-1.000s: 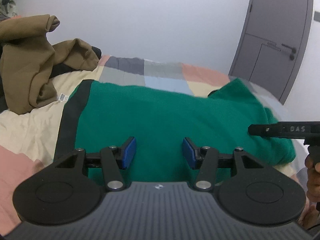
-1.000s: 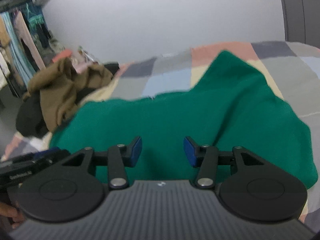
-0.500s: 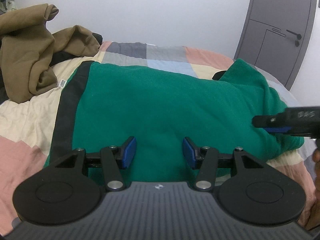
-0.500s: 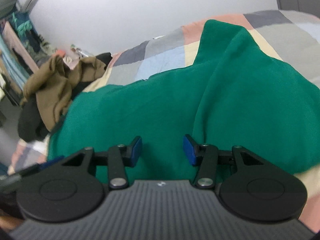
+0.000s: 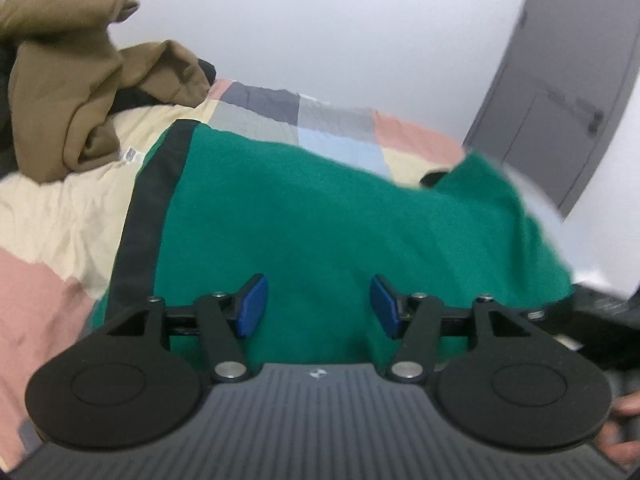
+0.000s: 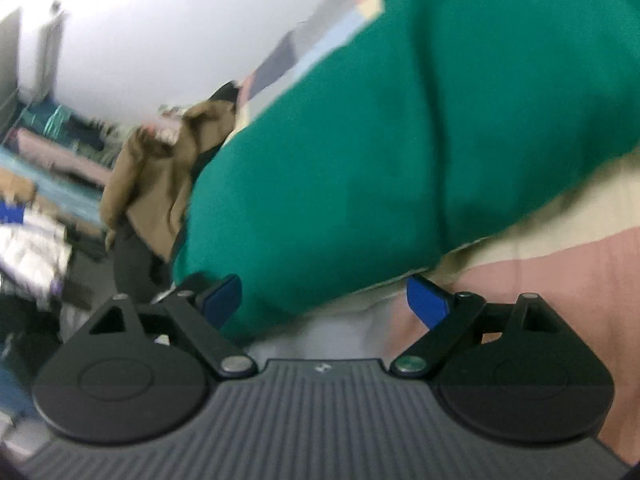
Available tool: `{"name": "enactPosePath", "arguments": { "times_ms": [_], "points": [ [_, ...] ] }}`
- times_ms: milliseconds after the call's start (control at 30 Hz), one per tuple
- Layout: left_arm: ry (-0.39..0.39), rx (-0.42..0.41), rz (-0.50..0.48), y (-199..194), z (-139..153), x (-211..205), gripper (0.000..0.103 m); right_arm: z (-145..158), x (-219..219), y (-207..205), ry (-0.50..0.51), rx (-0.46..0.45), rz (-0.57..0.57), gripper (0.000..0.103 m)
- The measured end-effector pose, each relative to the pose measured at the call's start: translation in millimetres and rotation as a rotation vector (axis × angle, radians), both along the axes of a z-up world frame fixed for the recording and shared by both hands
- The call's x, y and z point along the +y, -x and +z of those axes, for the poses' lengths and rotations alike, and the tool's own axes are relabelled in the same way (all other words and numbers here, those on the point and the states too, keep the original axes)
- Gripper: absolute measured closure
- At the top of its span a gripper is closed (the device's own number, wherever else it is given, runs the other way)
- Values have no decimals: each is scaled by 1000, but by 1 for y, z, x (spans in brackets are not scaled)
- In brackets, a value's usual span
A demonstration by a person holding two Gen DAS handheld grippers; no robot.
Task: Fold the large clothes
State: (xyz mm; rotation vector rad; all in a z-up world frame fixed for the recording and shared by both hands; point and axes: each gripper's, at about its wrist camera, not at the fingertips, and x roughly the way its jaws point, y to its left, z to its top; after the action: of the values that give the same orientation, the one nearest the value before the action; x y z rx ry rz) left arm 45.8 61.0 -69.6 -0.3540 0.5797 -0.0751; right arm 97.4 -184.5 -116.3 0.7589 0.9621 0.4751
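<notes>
Both sets of jaws stand released, and both have just been opening. The right gripper (image 6: 324, 300), rolled over and blurred, has spread widest; the near edge of the green garment (image 6: 360, 140) sits in its gap, with neither blue pad pressing on it. The left gripper (image 5: 314, 306) holds nothing either; the garment's broad middle lies just beyond its tips, the black band (image 5: 154, 216) running off to their left.

From here the chief risk, as I judge it, is a thin pinch. Should the right jaws close now, they may catch only the top layer, or the patchwork bedcover (image 6: 540, 272) lying right under the hem, and a lift would drag bedding along. A lopsided grab between the two hands would skew the fold line. Farther off, past the band, the heaped brown garment (image 5: 68, 92) could snag a wide sweep.
</notes>
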Motion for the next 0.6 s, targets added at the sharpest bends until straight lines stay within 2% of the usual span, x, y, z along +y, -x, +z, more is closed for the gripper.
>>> {"name": "enactPosePath", "arguments": {
  "times_ms": [100,233,300,433,533,600],
  "points": [
    [121,-19,-18,8,6,6,32,-21,-21,-9,-131,75,-136,12],
    [391,10,-106,17,-2,8,25,-32,-47,-10,-260,96,-303,12],
    [497,57,-129,14,-13,8,24,-33,-55,-10,-321,95,-336,10],
    [630,161,-136,0,-38,10,19,-23,-60,-8,-409,48,-334,9],
    [743,226,-97,-9,-60,20,18,-14,-62,-4,-463,2,-332,9],
    [814,256,-32,-13,-75,32,18,-14,-56,-4,-460,0,-332,10]
  ]
}}
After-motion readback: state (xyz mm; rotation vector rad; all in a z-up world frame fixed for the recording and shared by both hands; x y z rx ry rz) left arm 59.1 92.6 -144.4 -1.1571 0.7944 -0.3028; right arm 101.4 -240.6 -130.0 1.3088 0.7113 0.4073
